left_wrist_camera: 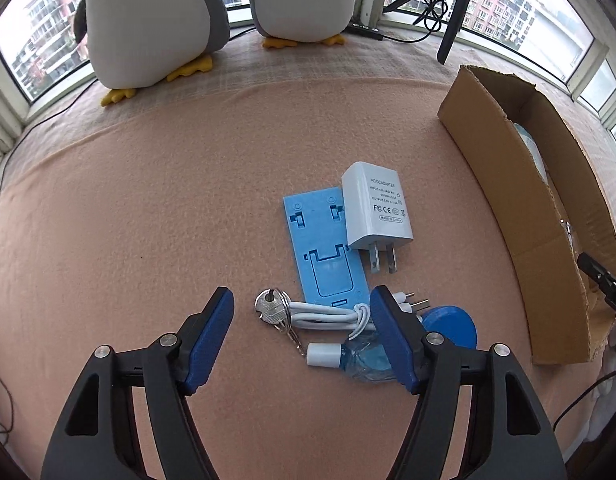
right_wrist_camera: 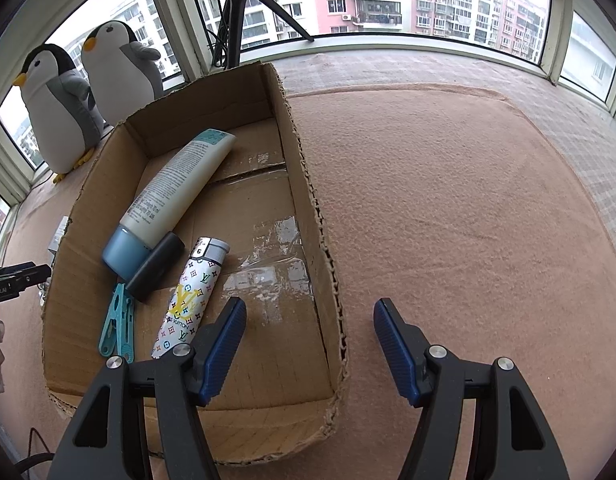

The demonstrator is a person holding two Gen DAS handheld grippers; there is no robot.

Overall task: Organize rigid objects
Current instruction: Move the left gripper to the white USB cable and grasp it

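Note:
My left gripper point(left_wrist_camera: 301, 300) is open and empty, hovering just above a pile on the pink blanket: a key on a ring point(left_wrist_camera: 272, 307), a coiled white cable point(left_wrist_camera: 328, 315), a small clear blue bottle with a white cap point(left_wrist_camera: 348, 358), a blue disc point(left_wrist_camera: 454, 326), a blue plastic stand point(left_wrist_camera: 322, 248) and a white AC adapter point(left_wrist_camera: 374, 210). My right gripper point(right_wrist_camera: 310, 316) is open and empty over the right wall of the cardboard box point(right_wrist_camera: 308, 184). The box holds a cream tube point(right_wrist_camera: 175, 196), a black case point(right_wrist_camera: 155, 266), a patterned lighter point(right_wrist_camera: 191, 296) and a teal clip point(right_wrist_camera: 117, 326).
The cardboard box point(left_wrist_camera: 504, 184) stands right of the pile. Two plush penguins point(left_wrist_camera: 155, 20) sit at the window side, also in the right wrist view point(right_wrist_camera: 59, 108). A black tripod point(right_wrist_camera: 237, 12) stands behind the box. Open pink blanket point(right_wrist_camera: 448, 200) lies right of the box.

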